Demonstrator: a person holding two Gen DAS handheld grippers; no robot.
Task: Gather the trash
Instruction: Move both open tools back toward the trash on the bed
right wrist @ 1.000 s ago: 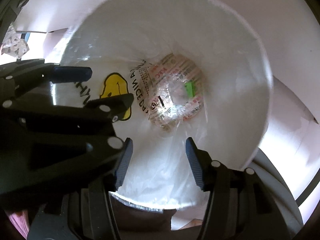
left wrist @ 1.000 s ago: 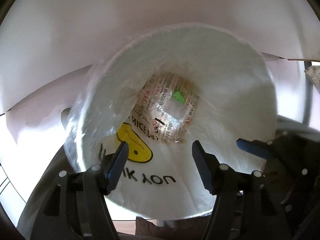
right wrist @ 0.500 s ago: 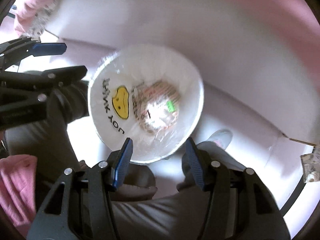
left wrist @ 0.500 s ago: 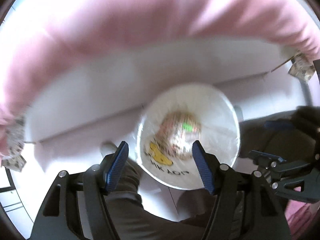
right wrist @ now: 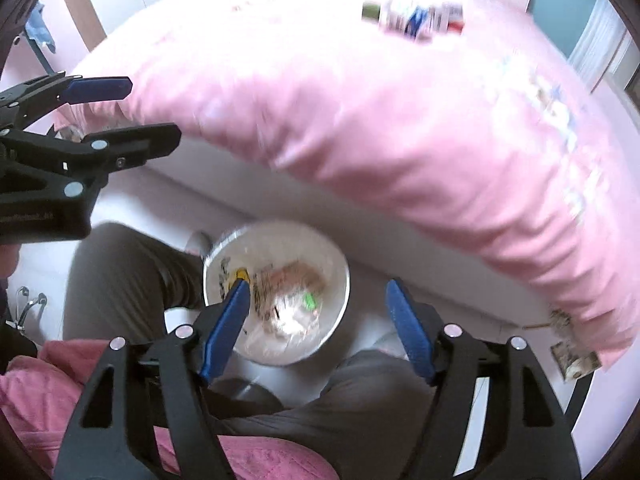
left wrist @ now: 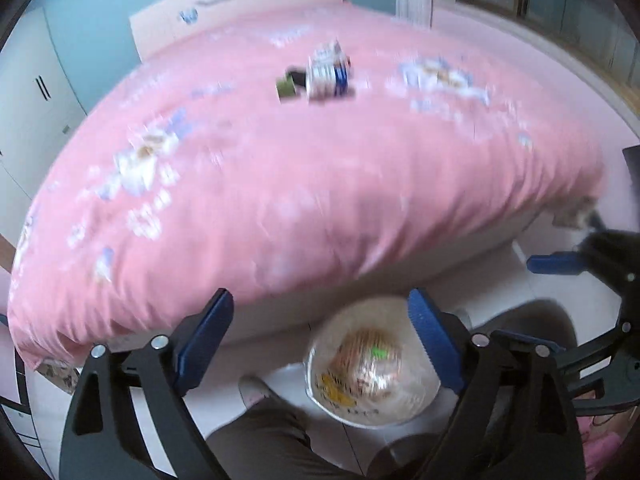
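1. Below, a round white bin lined with a clear plastic bag [left wrist: 370, 384] stands on the pale floor beside the bed, between the person's grey-trousered legs [right wrist: 120, 280].
2. Inside it lies a crumpled printed wrapper with a green spot [right wrist: 290, 294].
3. The left gripper [left wrist: 320, 338] hangs above the bin, its blue-padded jaws opening with nothing between them.
4. The right gripper [right wrist: 318, 320] also points down at the bin, jaws opening and empty.
5. On the pink floral bedspread [left wrist: 280, 184] rest a blue-and-white packet [left wrist: 328, 74] and, touching it, a small green-and-black item [left wrist: 289, 84], well apart from the bin.
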